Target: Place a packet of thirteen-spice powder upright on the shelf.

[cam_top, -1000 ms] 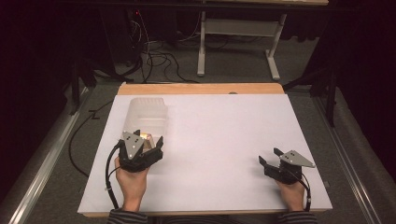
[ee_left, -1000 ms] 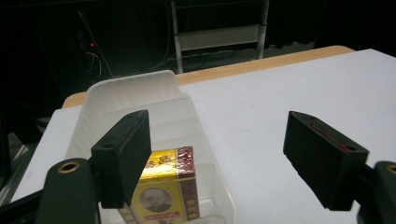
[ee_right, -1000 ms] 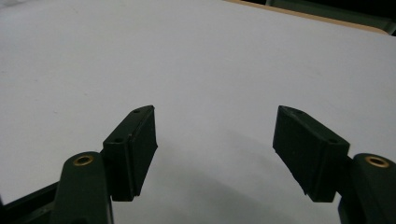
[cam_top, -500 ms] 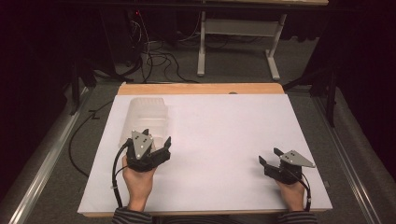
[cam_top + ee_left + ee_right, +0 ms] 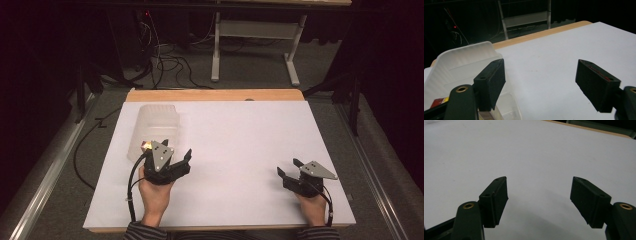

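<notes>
Down at the lower left of the high view, the left gripper [image 5: 176, 156] sits with its jaws apart and nothing between them, just beside the clear plastic bin [image 5: 152, 122] at centre left. Lower right, the right gripper [image 5: 289, 168] rests spread open over the white tabletop [image 5: 240, 140].

Your left gripper [image 5: 176, 156] sitting just right of the clear ribbed plastic bin [image 5: 152, 122] lying on the white table sheet [image 5: 240, 135], your right gripper [image 5: 288, 168] resting well apart near the right front corner.
</notes>
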Motion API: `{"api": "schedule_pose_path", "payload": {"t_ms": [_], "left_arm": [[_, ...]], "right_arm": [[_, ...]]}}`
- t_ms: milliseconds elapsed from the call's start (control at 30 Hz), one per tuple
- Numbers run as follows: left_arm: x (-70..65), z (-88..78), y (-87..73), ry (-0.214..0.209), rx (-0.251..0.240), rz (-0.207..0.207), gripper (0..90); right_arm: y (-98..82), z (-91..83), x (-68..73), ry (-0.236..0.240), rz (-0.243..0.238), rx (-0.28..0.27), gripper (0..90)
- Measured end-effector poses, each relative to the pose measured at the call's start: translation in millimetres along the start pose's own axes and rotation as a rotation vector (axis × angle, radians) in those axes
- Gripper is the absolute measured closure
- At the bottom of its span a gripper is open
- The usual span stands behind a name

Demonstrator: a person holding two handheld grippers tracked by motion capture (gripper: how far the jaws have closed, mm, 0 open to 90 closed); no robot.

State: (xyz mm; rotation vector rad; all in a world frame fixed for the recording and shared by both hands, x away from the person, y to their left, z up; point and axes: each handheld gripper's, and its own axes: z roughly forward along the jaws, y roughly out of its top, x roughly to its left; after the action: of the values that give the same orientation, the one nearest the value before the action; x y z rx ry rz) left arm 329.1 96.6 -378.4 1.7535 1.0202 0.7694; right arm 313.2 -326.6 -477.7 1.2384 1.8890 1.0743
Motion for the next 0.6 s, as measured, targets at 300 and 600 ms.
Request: {"api": "schedule_pose_path", "payload": {"t_ms": [300, 600], "left_arm": [[-6.8, 4.1, -1.7, -0.042, 0.013, -0.003, 24.8], [-10.2, 4.4, -2.1, -0.095, 0.022, -0.022, 24.8]], "right_arm": [[0.0, 0.1, 0.2, 0.001, 0.001, 0.000, 30.6], [0.1, 0.2, 0.1, 0.001, -0.002, 0.001, 30.6]]}}
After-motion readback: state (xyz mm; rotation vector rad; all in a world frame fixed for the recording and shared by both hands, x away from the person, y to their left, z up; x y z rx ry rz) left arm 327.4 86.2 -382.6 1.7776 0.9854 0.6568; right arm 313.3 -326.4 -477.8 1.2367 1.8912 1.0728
